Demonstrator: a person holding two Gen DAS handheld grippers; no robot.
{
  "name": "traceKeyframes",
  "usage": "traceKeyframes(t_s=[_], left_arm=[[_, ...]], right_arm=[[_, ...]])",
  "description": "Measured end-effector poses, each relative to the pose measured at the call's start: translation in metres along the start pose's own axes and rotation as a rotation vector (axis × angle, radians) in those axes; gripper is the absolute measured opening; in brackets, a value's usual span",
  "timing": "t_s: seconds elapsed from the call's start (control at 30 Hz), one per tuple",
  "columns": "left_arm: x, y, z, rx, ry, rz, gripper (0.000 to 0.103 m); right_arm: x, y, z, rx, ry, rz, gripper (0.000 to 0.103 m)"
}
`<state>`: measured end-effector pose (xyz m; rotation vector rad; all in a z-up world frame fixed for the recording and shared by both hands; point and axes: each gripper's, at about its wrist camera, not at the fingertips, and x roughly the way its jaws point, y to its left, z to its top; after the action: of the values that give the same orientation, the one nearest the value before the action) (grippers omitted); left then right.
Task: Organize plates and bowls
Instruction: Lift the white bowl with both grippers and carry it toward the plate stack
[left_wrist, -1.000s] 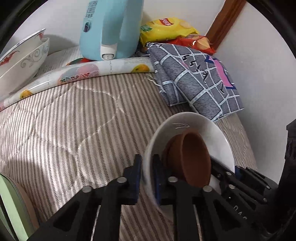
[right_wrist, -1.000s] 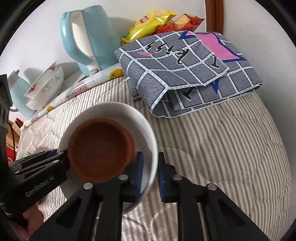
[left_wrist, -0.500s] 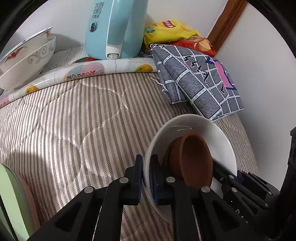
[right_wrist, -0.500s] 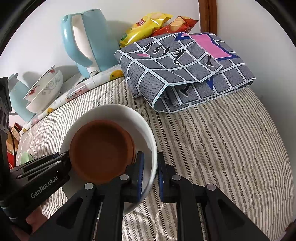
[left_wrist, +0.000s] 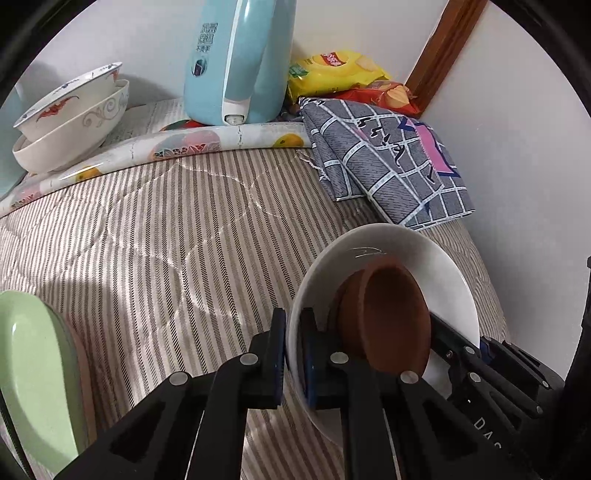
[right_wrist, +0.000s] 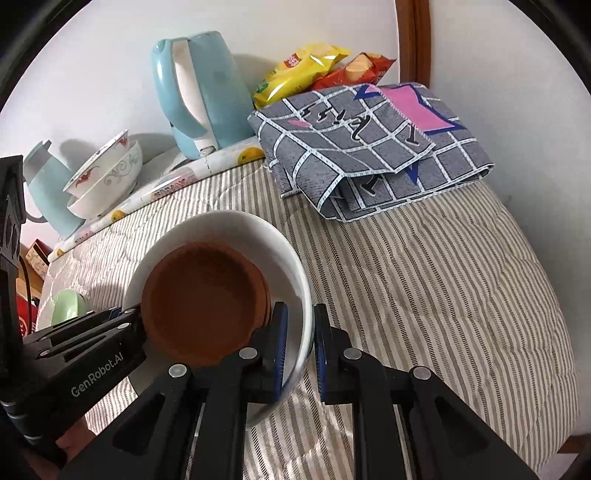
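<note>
A white bowl (left_wrist: 436, 258) with a brown bowl (left_wrist: 395, 314) nested inside is held just above the striped bed cover. My left gripper (left_wrist: 293, 354) is shut on the white bowl's left rim. My right gripper (right_wrist: 299, 350) straddles the opposite rim (right_wrist: 295, 258); its jaws look slightly wider than before, with a gap at the outer finger. The brown bowl (right_wrist: 203, 306) sits in the white bowl. Two stacked patterned bowls (left_wrist: 74, 118) stand at the far left, also in the right wrist view (right_wrist: 107, 177). A green dish (left_wrist: 33, 376) lies at the near left.
A light blue kettle (left_wrist: 236, 62) stands at the back on a fruit-print mat (left_wrist: 184, 144). A folded grey checked cloth (right_wrist: 369, 147) and snack bags (right_wrist: 314, 70) lie at the back right. A second blue jug (right_wrist: 48, 192) is at far left. The wall is close on the right.
Both grippers and the nested bowls have drawn back toward me and lowered over the bed cover. The right gripper's jaws have spread a little around the rim.
</note>
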<state>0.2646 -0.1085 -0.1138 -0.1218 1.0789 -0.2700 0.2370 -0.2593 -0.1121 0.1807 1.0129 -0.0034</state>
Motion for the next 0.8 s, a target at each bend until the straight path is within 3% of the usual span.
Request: traceKeyframes(t_s=[0.8], left_arm=[[-0.057,-0.004,-0.010,0.016,-0.064,0.002,0.008]], right_arm=[[-0.055,0.015,-0.012,-0.005,-0.075,0.003,0.013]])
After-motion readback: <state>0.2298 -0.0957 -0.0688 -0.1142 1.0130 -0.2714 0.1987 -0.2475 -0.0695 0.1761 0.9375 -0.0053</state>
